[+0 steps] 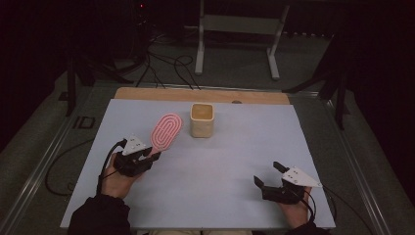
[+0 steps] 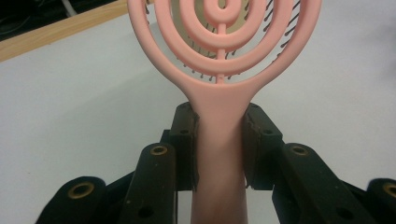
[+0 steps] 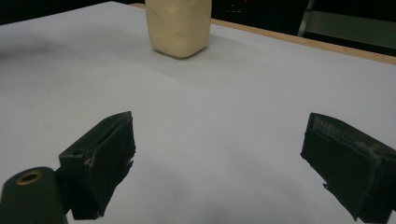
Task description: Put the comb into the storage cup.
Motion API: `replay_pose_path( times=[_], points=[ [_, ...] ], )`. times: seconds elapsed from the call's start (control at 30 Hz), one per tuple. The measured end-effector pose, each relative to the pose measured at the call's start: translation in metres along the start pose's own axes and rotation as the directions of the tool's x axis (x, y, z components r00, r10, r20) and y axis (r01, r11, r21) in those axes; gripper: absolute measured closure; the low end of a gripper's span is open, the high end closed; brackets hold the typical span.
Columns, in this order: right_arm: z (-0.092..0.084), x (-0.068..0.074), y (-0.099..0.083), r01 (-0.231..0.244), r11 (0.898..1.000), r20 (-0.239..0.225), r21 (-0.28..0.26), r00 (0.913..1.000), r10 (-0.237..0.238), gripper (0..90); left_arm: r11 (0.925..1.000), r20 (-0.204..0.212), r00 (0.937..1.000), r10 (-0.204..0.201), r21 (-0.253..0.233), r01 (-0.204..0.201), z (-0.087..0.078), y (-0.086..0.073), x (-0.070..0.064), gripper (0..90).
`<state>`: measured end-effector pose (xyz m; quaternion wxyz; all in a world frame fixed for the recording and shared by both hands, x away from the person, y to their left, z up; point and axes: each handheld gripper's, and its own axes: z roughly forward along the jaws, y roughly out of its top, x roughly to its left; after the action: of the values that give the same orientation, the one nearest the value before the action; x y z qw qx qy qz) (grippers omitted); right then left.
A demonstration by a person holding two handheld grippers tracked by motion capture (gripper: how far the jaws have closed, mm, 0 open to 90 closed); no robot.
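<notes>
At the near left of the white table (image 1: pixel 205 196), the left gripper (image 1: pixel 152 155) had its jaws closed on the handle of a pink hairbrush (image 1: pixel 166 132), both pads pressing the handle's sides while the oval head pointed far and right toward a cream cup (image 1: pixel 202 119). That cup stood upright near the table's far edge, just right of the brush head. At the near right, the right gripper (image 1: pixel 268 173) held its jaws wide apart over bare tabletop, gripping and touching nothing.
</notes>
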<state>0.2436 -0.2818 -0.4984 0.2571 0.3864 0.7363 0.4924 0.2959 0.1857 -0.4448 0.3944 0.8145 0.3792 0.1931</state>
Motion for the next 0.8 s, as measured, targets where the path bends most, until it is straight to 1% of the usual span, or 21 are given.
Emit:
replay_pose_path(
  times=[0.1,0.2,0.3,0.37,0.43,0.47,0.53,0.6,0.63,0.67,0.8],
  points=[
    [0.0,-0.001,0.0,-0.006,1.0,-0.001,0.004,1.0,0.006,9.4,1.0,0.003,1.0,0.007,0.005,-0.007,0.002,0.0,-0.002,69.9],
    [0.0,-0.002,0.002,-0.021,1.0,-0.013,-0.007,0.9997,0.021,9.4,0.9999,0.018,0.9998,0.011,-0.009,-0.01,0.002,0.0,-0.004,69.9],
    [0.001,-0.004,0.006,-0.034,0.999,-0.03,-0.009,0.999,0.034,9.4,0.9998,0.02,0.9997,0.013,-0.017,-0.012,0.002,0.001,-0.006,69.9],
    [0.002,-0.004,0.011,-0.042,0.999,-0.046,-0.008,0.998,0.042,9.4,0.9996,0.019,0.9996,0.02,-0.021,-0.019,0.001,0.001,-0.007,69.9],
    [0.002,-0.005,0.018,-0.049,0.999,-0.053,-0.015,0.9974,0.048,9.4,0.9994,0.017,0.9997,0.017,-0.029,-0.017,0.001,0.001,-0.008,69.9],
    [0.004,-0.005,0.025,-0.056,0.998,-0.06,-0.023,0.9967,0.055,9.4,0.9993,0.013,0.9997,0.019,-0.031,-0.019,0.0,0.001,-0.008,69.9],
    [0.004,-0.005,0.025,-0.056,0.998,-0.06,-0.023,0.9967,0.055,9.4,0.9992,0.011,0.9997,0.02,-0.034,-0.02,0.0,0.002,-0.008,69.8],
    [0.007,-0.004,0.035,-0.068,0.997,-0.073,-0.028,0.9952,0.066,9.1,0.999,0.008,0.9998,0.019,-0.041,-0.019,-0.001,0.002,-0.009,69.9],
    [0.009,-0.004,0.037,-0.071,0.997,-0.079,-0.029,0.9945,0.069,8.6,0.999,0.007,0.9998,0.018,-0.042,-0.017,-0.001,0.002,-0.01,69.9],
    [0.012,-0.004,0.041,-0.088,0.996,-0.085,-0.019,0.9926,0.086,8.0,0.9989,0.01,0.9998,0.017,-0.044,-0.016,-0.001,0.002,-0.01,69.9],
    [0.017,-0.002,0.045,-0.088,0.996,-0.09,-0.001,0.9921,0.087,7.5,0.9985,0.01,0.9998,0.016,-0.053,-0.016,-0.001,0.002,-0.012,69.9]
  ],
)
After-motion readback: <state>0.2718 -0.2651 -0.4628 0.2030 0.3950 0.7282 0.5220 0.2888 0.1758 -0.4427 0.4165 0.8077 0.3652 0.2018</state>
